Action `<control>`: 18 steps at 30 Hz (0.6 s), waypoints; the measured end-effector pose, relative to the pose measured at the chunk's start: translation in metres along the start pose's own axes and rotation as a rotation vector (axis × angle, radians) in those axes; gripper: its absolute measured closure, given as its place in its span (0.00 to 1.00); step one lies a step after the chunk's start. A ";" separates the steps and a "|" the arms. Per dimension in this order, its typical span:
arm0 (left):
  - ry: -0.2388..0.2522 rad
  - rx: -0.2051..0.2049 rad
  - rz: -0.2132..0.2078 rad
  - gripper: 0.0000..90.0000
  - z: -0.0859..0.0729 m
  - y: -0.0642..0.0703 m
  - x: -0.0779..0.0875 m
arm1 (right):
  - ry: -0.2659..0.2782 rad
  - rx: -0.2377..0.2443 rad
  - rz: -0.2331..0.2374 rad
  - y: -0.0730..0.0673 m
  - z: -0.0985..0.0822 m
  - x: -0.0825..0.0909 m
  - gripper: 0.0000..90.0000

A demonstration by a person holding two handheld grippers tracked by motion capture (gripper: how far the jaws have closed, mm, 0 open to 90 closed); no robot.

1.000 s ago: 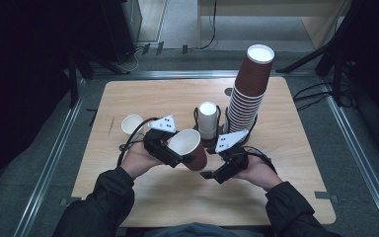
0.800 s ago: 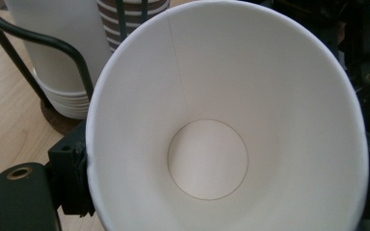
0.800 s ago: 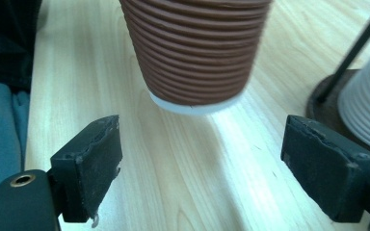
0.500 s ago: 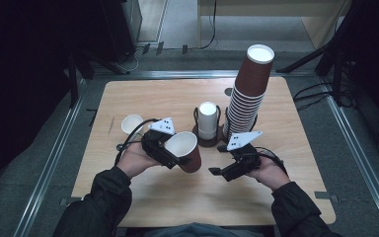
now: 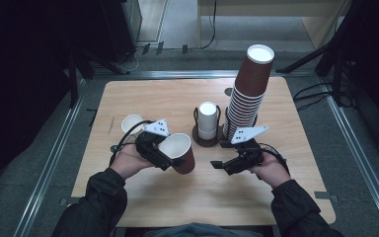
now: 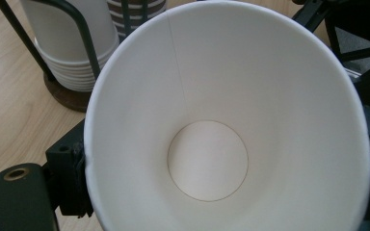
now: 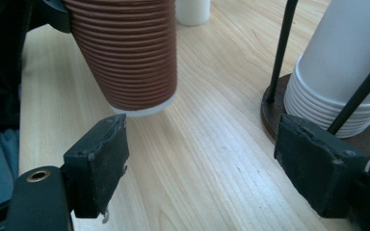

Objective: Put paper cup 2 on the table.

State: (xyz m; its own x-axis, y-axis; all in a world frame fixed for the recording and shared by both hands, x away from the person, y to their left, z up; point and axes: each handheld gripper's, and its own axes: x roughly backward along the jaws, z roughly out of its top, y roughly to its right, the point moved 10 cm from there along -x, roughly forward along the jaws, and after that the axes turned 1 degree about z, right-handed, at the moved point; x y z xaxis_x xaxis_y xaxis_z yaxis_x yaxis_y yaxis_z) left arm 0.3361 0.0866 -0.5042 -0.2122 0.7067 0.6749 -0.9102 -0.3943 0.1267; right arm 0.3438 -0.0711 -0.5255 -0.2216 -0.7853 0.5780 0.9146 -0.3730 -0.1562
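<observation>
Comparing with a second ago, I see my right gripper (image 5: 216,164) has drawn back from the brown cup (image 5: 180,153) toward the right, and its jaws have just been closing a little; they stand apart with nothing between them, only bare wood showing in the right gripper view. My left gripper (image 5: 170,159) has hardly shifted and is clamped on the cup's rim, holding it tilted just above the table (image 5: 143,96) near the front middle.

That cup is ribbed brown paper outside, with a smooth white lining, a straight seam and a round bottom, plain in the left gripper view (image 6: 207,159). Behind it a wire holder (image 5: 196,114) on a dark round base keeps a stack of white cups (image 5: 208,118). Just beside that rises a tall leaning tower of ribbed brown cups (image 5: 249,94). A single white cup (image 5: 131,123) lies at the left. The tabletop is pale wood with fine grain.
</observation>
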 end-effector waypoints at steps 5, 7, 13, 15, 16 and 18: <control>0.005 0.010 0.005 0.12 -0.004 -0.003 0.004 | -0.029 0.003 -0.001 0.002 -0.003 -0.005 0.22; 0.008 0.010 0.014 0.12 -0.005 -0.006 0.007 | -0.036 0.006 0.003 0.001 -0.004 -0.006 0.22; 0.011 0.023 0.032 0.11 -0.014 -0.016 0.017 | -0.036 0.001 0.003 0.003 -0.004 -0.006 0.22; 0.006 0.028 0.042 0.11 -0.017 -0.019 0.020 | -0.035 0.000 0.000 0.004 -0.004 -0.006 0.22; 0.004 0.027 0.042 0.11 -0.019 -0.020 0.021 | -0.034 -0.001 0.001 0.004 -0.004 -0.006 0.22; -0.003 0.026 0.050 0.11 -0.022 -0.022 0.024 | -0.036 -0.003 0.001 0.004 -0.004 -0.005 0.22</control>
State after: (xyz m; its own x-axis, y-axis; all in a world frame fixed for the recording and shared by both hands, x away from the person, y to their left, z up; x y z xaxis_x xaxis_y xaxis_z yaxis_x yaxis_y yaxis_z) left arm 0.3432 0.1253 -0.5069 -0.2560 0.6840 0.6831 -0.8889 -0.4442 0.1116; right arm 0.3471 -0.0705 -0.5328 -0.2080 -0.7678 0.6060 0.9140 -0.3733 -0.1592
